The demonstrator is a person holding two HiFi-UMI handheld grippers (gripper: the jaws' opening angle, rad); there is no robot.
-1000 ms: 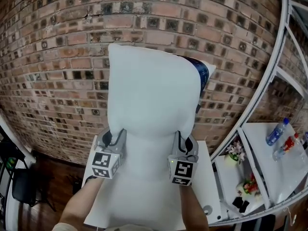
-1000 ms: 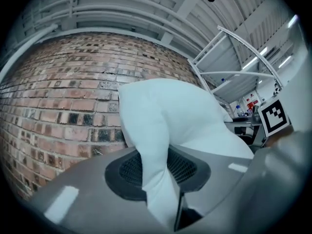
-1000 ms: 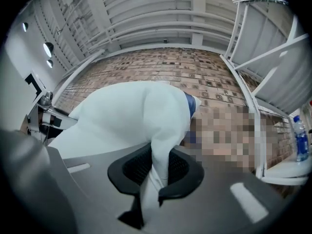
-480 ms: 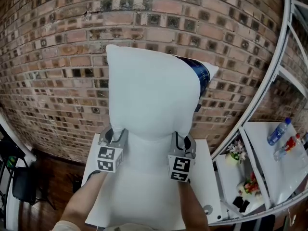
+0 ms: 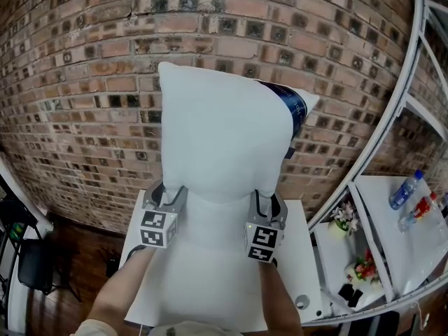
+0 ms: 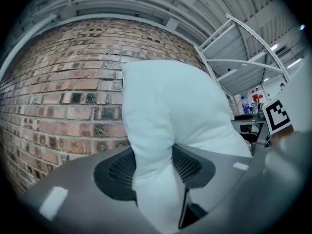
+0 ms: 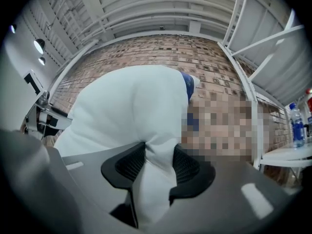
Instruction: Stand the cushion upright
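Cushion on the counter, both tongs engaged. The white counter (image 5: 297, 252) stands directly against a red-brown brick wall (image 5: 77, 82) with dark, weathered mortar joints. On the counter, the white cushion (image 5: 222, 142) stands upright on its lower edge; its top rises in front of the wall, and a dark blue patch (image 5: 291, 106) shows at its upper corner on the person's right. The left tongs (image 5: 164, 197) and the right tongs (image 5: 267, 205) flank the cushion low down, just above the counter, each carrying a cube with square markers and each held by a bare forearm (image 5: 122, 289) that reaches in from the counter's near edge. In each gripper view a fold of the cushion's white fabric fills the gap between the ribbed black pads and touches both; the jaws of both tongs are opening, yet the fabric is pinched at this moment. To the right of the counter, curved white frame bars (image 5: 393, 110) rise beside the wall, and a second white table (image 5: 392, 247) beyond them bears plastic bottles (image 5: 403, 191); a small bunch of flowers (image 5: 343, 219) sits between that table and the counter. To the left of the counter, a dark wooden floor (image 5: 73, 254) and a black chair (image 5: 29, 271) are visible.
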